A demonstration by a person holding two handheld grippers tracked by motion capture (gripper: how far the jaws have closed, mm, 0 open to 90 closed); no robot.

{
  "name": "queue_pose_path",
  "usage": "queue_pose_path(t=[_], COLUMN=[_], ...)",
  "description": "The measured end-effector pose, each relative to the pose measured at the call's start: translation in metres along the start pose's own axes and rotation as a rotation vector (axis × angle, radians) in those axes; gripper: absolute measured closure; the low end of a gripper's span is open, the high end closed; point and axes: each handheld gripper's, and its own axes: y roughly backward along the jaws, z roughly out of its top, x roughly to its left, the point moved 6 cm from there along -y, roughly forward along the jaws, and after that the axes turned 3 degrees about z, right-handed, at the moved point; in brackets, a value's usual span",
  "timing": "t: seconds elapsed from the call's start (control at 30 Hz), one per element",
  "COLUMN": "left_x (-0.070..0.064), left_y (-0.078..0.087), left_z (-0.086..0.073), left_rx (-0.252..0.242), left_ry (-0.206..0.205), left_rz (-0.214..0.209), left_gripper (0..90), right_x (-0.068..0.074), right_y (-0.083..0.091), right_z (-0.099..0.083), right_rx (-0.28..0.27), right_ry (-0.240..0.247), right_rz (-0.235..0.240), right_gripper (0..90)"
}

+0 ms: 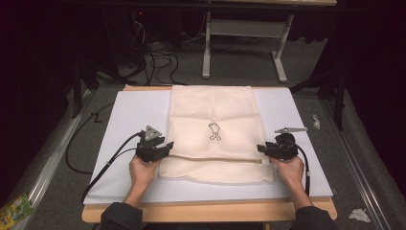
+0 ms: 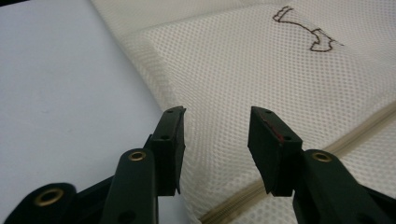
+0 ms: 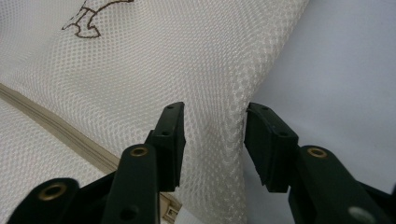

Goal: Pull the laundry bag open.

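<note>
Cream rectangular mesh fabric bag [image 1: 212,120], beige zipper [image 2: 327,154], flat on white desk [image 1: 129,115]. Left tool [image 1: 165,146], right tool [image 1: 262,149]: jaws spread, at bag edges.

**No legible text on the work surface**

We read no words, numbers or brand names. The one mark we find is a small brown outlined emblem [image 1: 215,131] stitched on the cream mesh bag [image 1: 210,105]; it carries no letters. Print on the green packet [image 1: 14,209] on the floor is too blurred to read.

2 black grippers [image 1: 168,145] [image 1: 261,148], brass screws, dark sleeves [image 1: 120,215].
</note>
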Motion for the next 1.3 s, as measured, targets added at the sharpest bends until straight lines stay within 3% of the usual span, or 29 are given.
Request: queue_pose_path(t=[0.13,0.33,0.5,0.63,0.93,1.13,1.23,1.27,1.3], left_x=[-0.011,-0.024,-0.033,-0.036,-0.038,-0.039,-0.04,-0.04,-0.04], left_y=[-0.007,-0.017,-0.027,-0.034,-0.035,-0.036,-0.036,-0.036,-0.036], left_z=[-0.006,-0.012,-0.02,-0.024,-0.026,-0.025,-0.025,-0.025,-0.025], left_rx=[0.026,0.041,0.085,0.09,0.084,0.097,0.091,0.093,0.093], left_ry=[-0.024,-0.016,-0.024,-0.027,-0.03,-0.031,-0.027,-0.03,-0.03], left_rz=[-0.021,-0.054,-0.069,-0.058,-0.033,-0.028,-0.019,-0.015,-0.015], left_gripper=[52.9,50.7,53.3,53.2,53.0,53.1,53.2,52.9,52.9], right_x=[0.0,0.001,0.002,0.004,0.014,0.014,0.015,0.015,0.015], right_y=[0.0,0.0,0.001,-0.003,-0.011,-0.008,-0.009,-0.009,-0.009], right_z=[-0.001,-0.007,-0.014,-0.02,-0.015,-0.019,-0.018,-0.018,-0.018], right_rx=[0.011,0.031,0.05,0.084,0.093,0.12,0.132,0.14,0.14], right_ry=[-0.028,-0.042,-0.071,-0.083,-0.081,-0.04,0.0,0.009,0.009], right_rz=[0.007,-0.005,-0.002,0.011,0.025,0.008,-0.038,-0.032,-0.032], right_gripper=[48.3,44.6,44.2,45.3,46.8,57.8,68.7,80.2,80.2])
